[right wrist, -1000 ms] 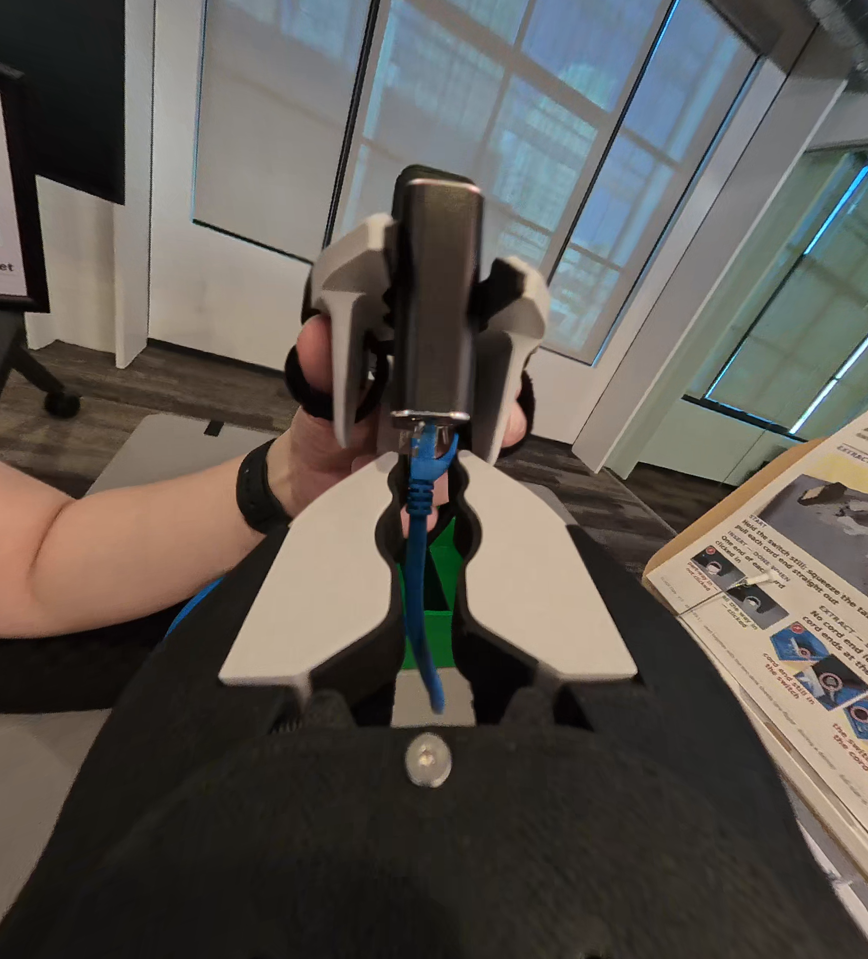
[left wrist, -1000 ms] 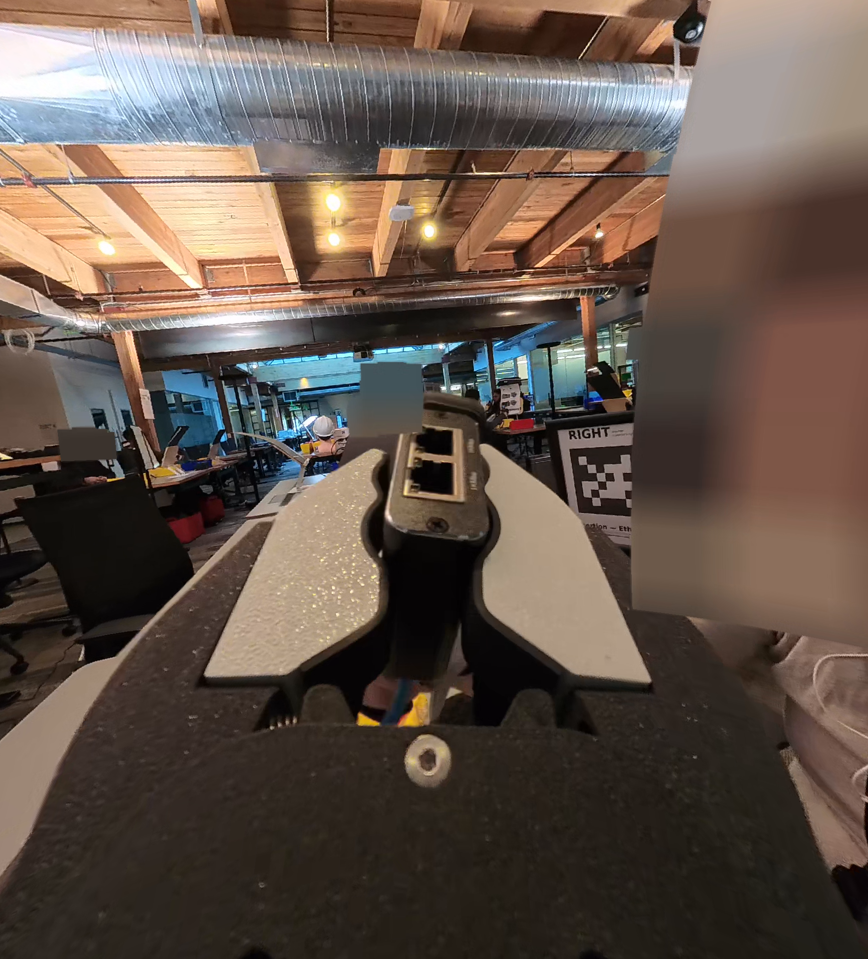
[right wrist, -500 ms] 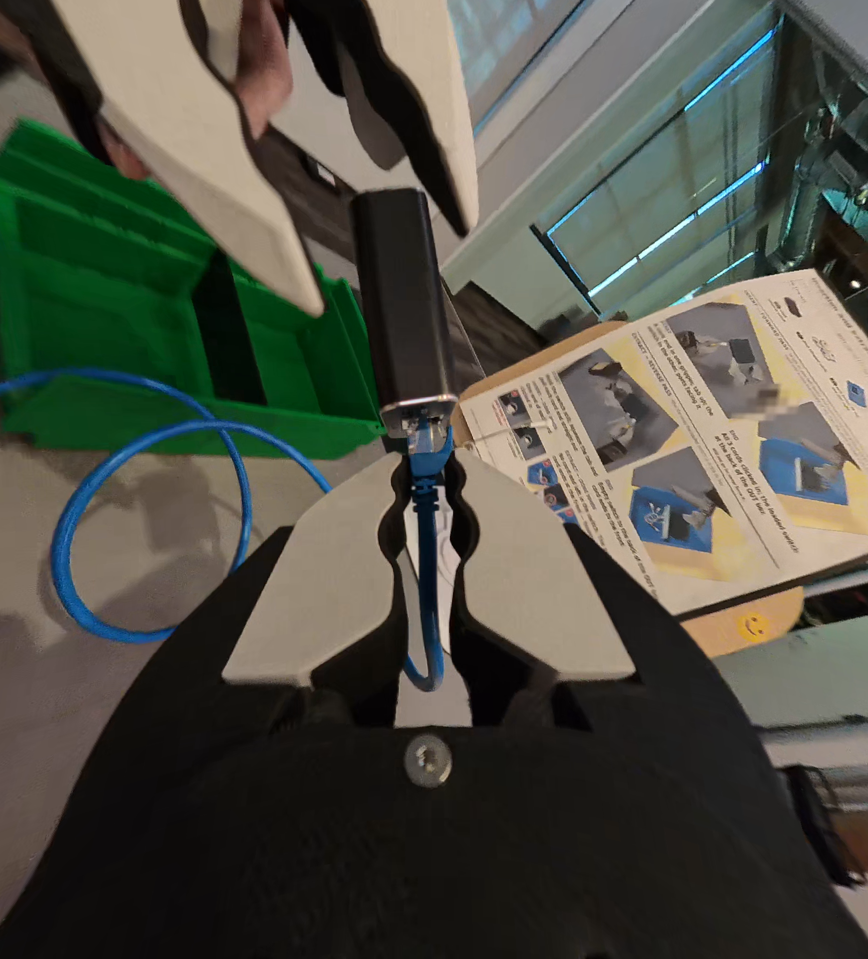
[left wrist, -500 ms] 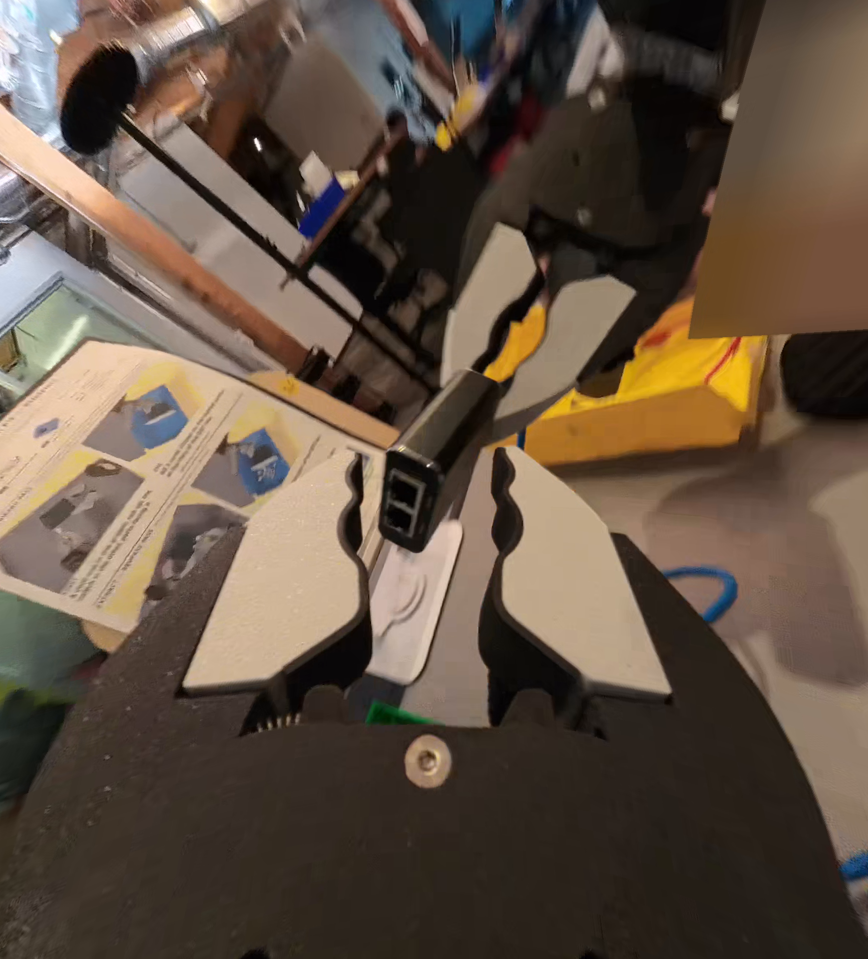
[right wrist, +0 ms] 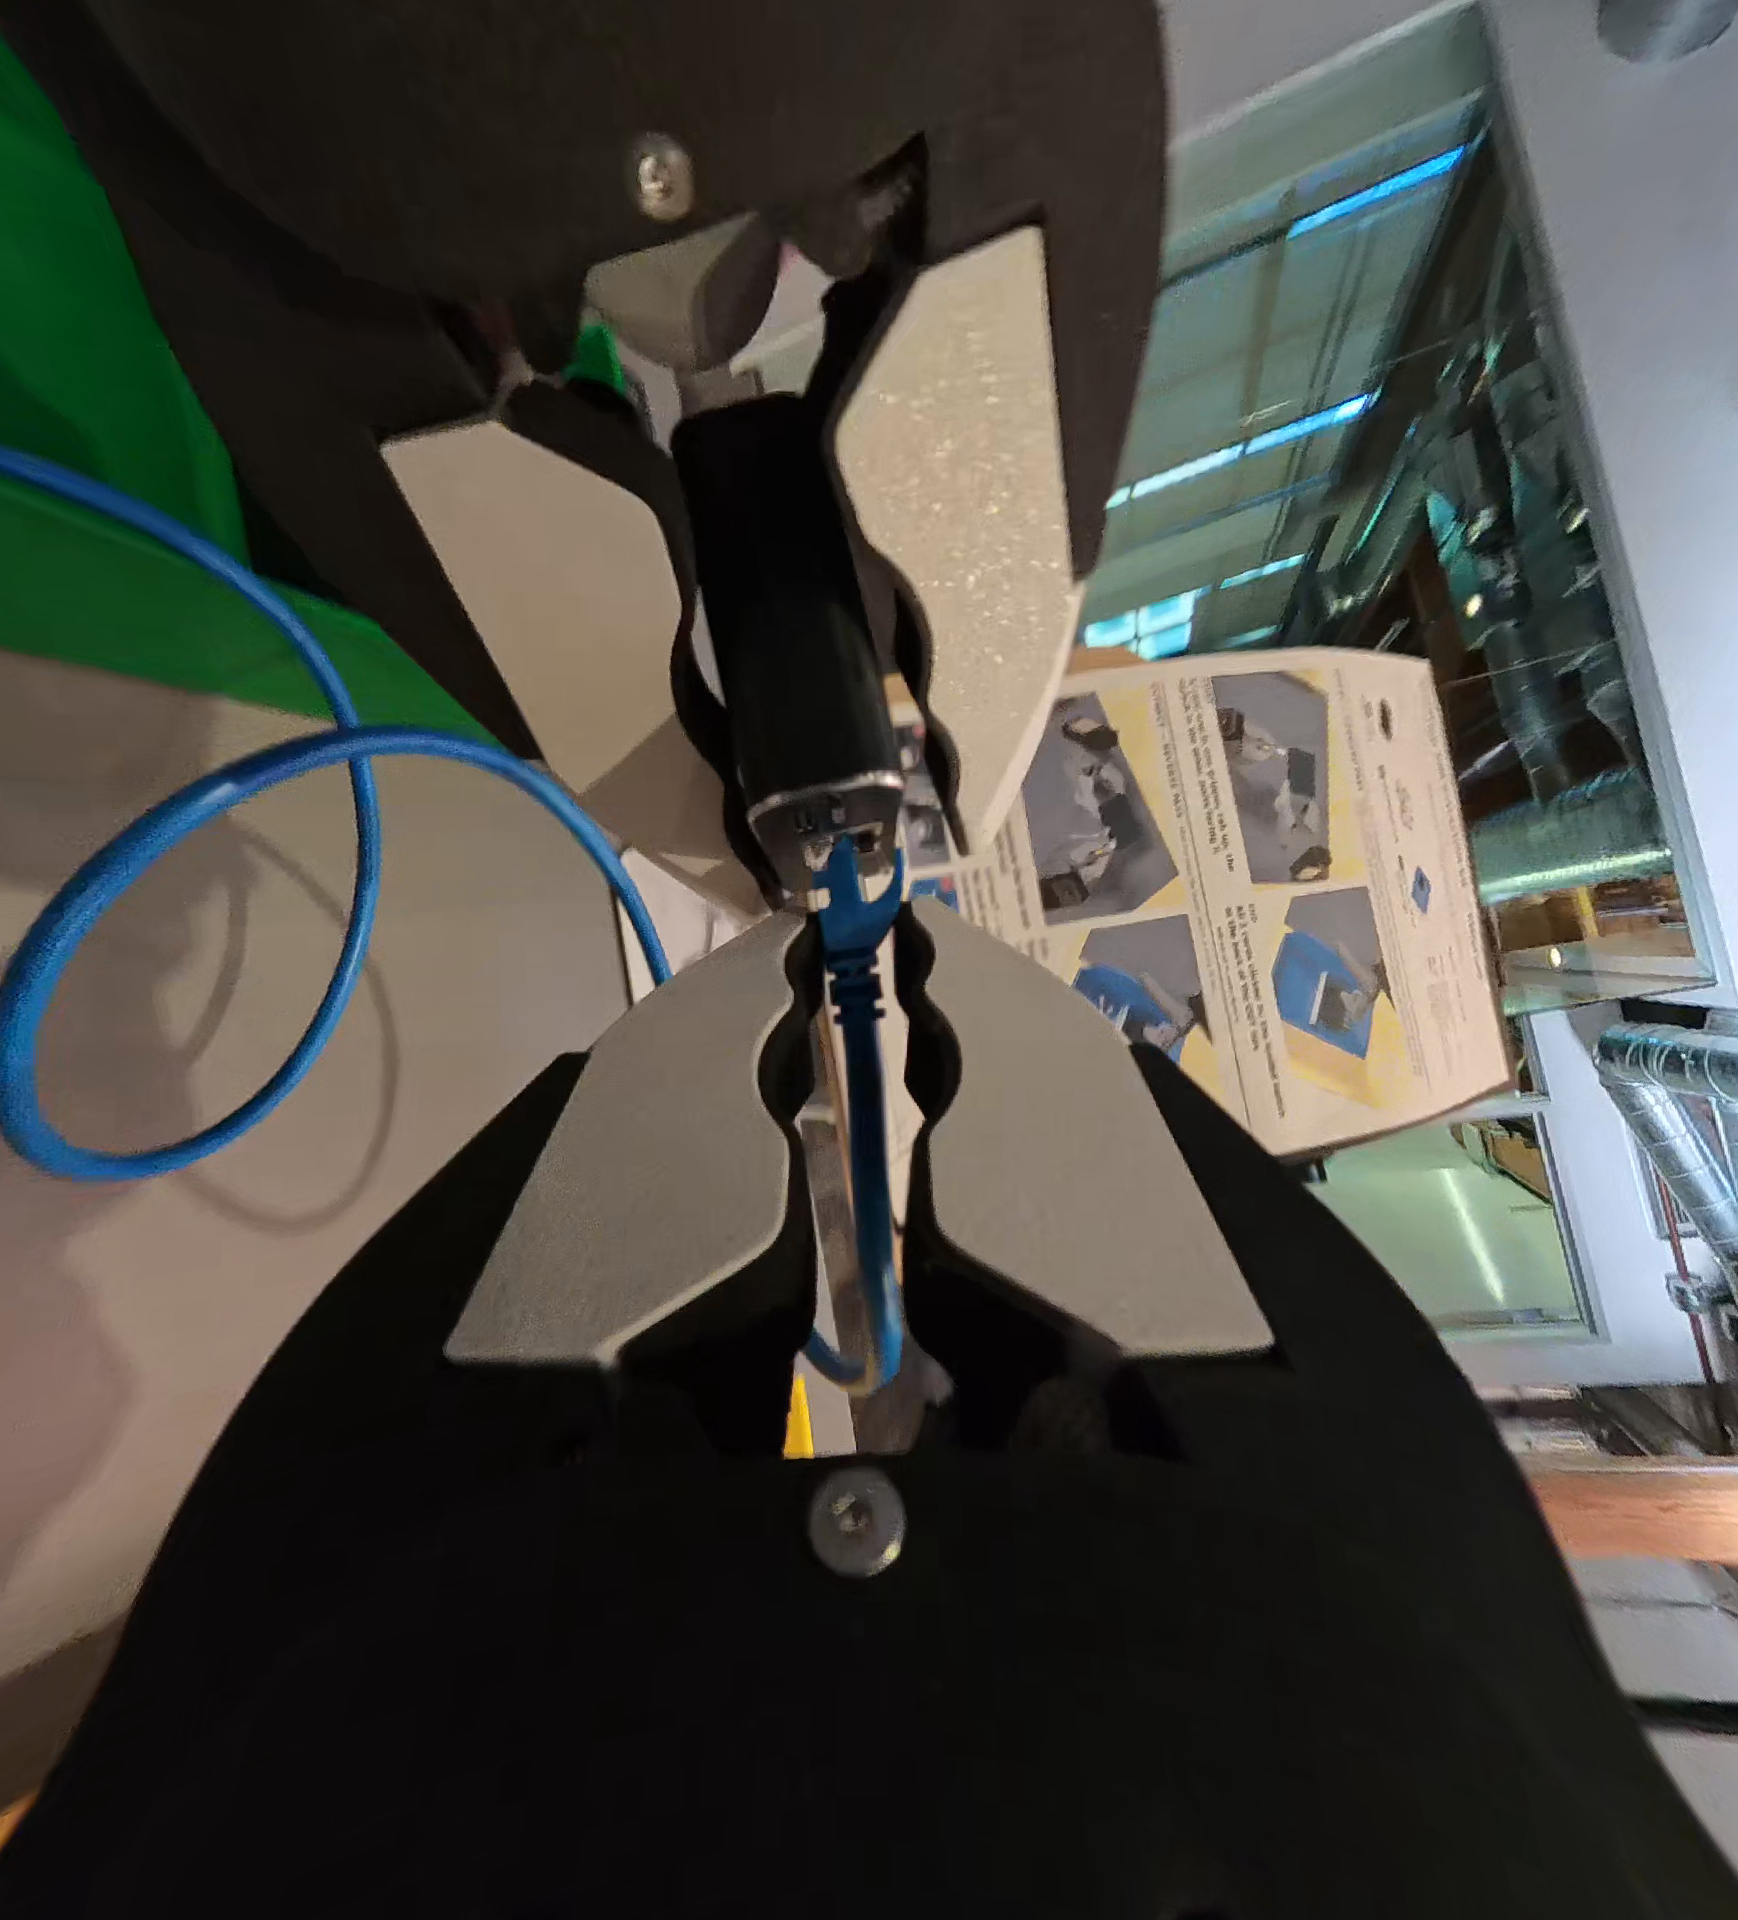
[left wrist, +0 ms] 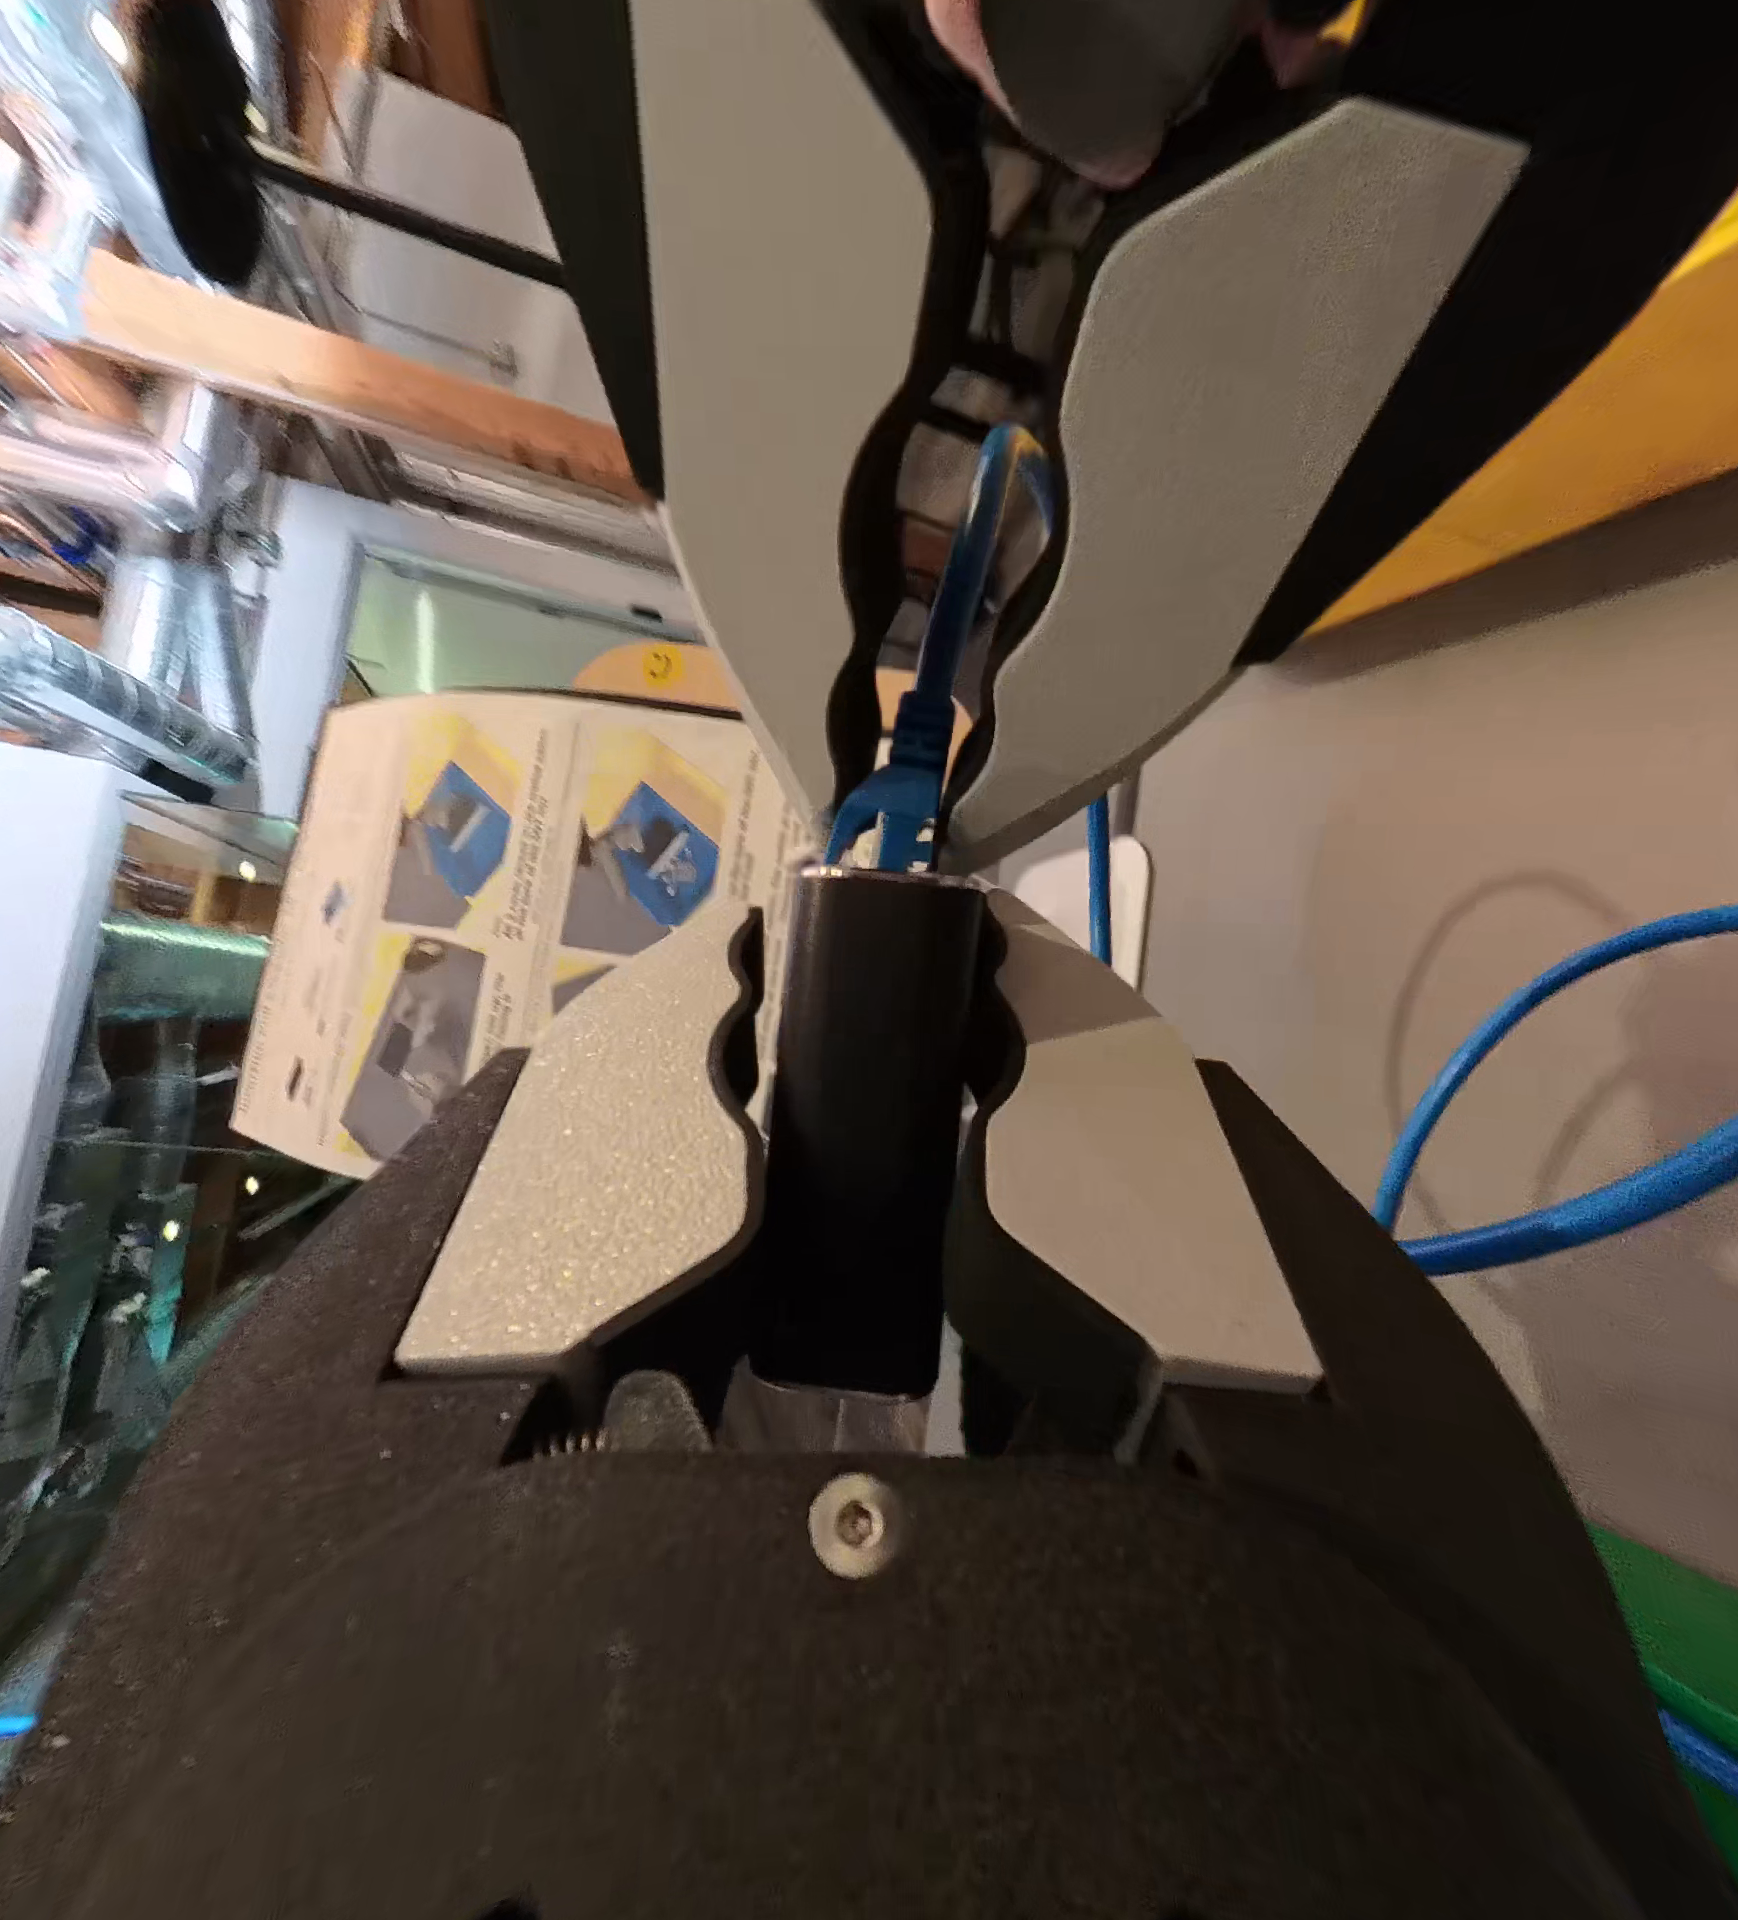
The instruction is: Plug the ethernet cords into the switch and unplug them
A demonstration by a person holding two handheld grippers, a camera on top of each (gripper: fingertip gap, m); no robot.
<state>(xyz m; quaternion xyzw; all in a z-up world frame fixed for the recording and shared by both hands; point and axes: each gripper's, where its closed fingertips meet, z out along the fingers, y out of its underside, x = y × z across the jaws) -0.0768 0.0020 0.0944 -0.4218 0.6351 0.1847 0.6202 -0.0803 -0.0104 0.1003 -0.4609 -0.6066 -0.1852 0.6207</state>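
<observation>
My left gripper [left wrist: 870, 935] is shut on the black switch [left wrist: 865, 1122], which lies lengthwise between its jaws. My right gripper [right wrist: 857, 920] faces it head-on and is shut on the boot of the blue ethernet cord [right wrist: 849, 977]. The cord's plug [left wrist: 891, 821] sits in a port on the switch's silver-rimmed end [right wrist: 829, 821]. In the right wrist view the switch [right wrist: 792, 655] sits between the left gripper's fingers [right wrist: 948, 499]. The rest of the cord curls in a loop [right wrist: 169, 935] on the grey table, and it also shows in the left wrist view [left wrist: 1592, 1081].
A printed instruction sheet [right wrist: 1291, 894] on a board lies beyond the switch, and it also shows in the left wrist view [left wrist: 491, 935]. A green bin [right wrist: 65, 436] stands on the grey table [left wrist: 1467, 935]. A yellow object [left wrist: 1592, 395] lies behind the right gripper. Ducts and windows fill the background. Left and right tips are no more than a few centimetres apart.
Half a second ago my left gripper was open, with the switch hanging from the cord in my right gripper. Now the left is shut on the switch again. Both views have rolled sharply.
</observation>
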